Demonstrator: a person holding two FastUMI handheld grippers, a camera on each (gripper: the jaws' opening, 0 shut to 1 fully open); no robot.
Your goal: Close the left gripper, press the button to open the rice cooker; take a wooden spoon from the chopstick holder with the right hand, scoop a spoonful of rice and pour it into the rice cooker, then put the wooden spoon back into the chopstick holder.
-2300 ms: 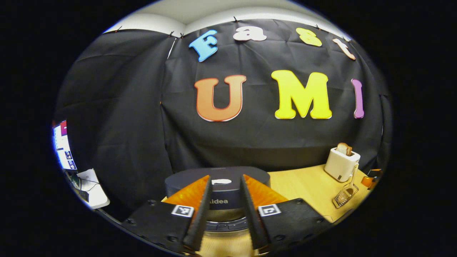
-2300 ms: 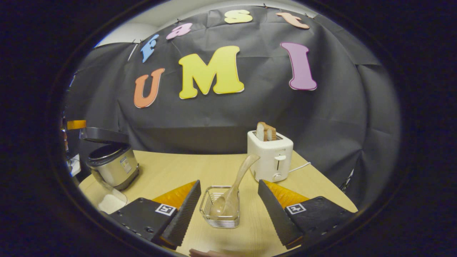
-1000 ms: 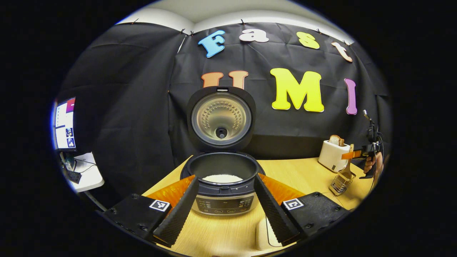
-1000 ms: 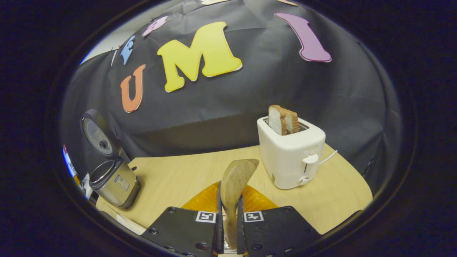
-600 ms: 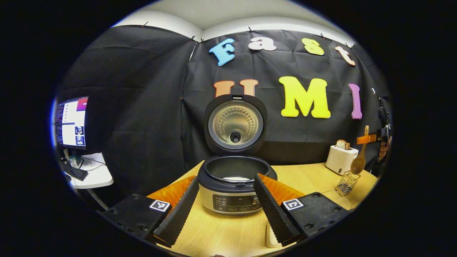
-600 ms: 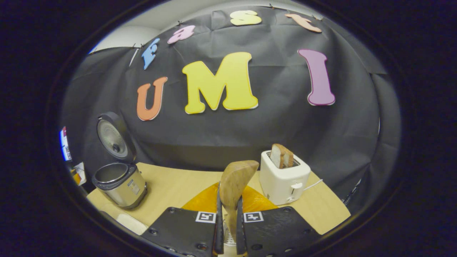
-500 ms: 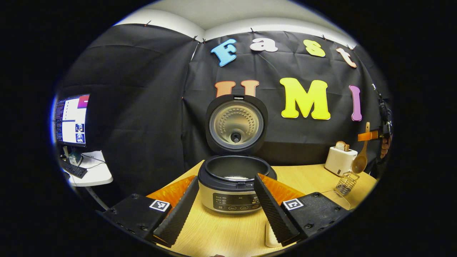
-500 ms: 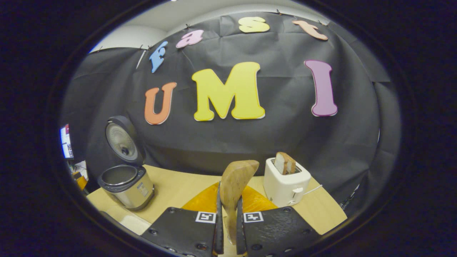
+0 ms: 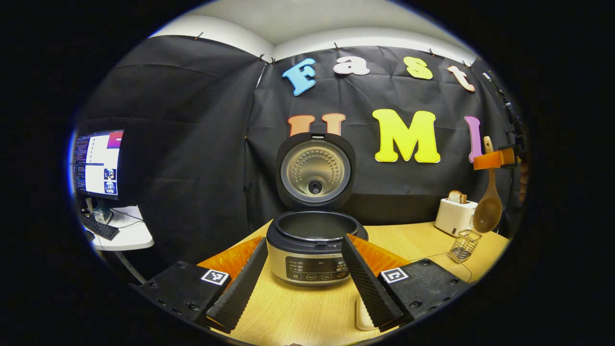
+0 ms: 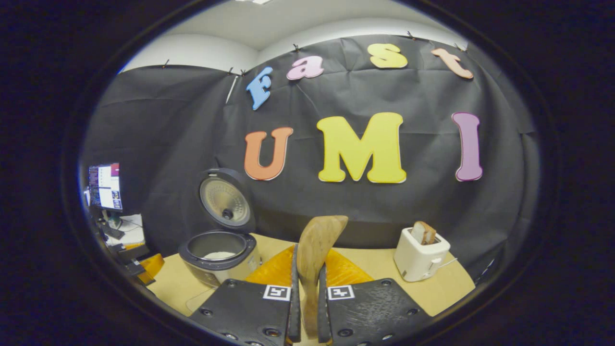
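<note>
The rice cooker point(image 9: 307, 254) stands on the wooden table with its lid point(image 9: 314, 170) raised upright and its pot open. My left gripper point(image 9: 303, 239) is open, a short way in front of the cooker, its fingers framing the body without touching it. At the far right the wooden spoon point(image 9: 487, 211) hangs bowl down above the wire chopstick holder point(image 9: 463, 242), held by my right gripper point(image 9: 495, 158). My right gripper point(image 10: 307, 262) is shut on the wooden spoon point(image 10: 319, 238), whose handle end sticks up between the fingers. White rice lies in the rice cooker point(image 10: 218, 254).
A white toaster point(image 9: 454, 214) with bread stands behind the holder, also the toaster point(image 10: 420, 259). A pale object point(image 9: 361, 315) lies on the table, partly hidden by my left gripper's finger. A monitor point(image 9: 98, 163) and side desk sit off the table's left edge.
The cooker's lid has gone from down to fully up. My left gripper has drawn back from the cooker. My right gripper shut on the spoon and lifted it out of the holder.
</note>
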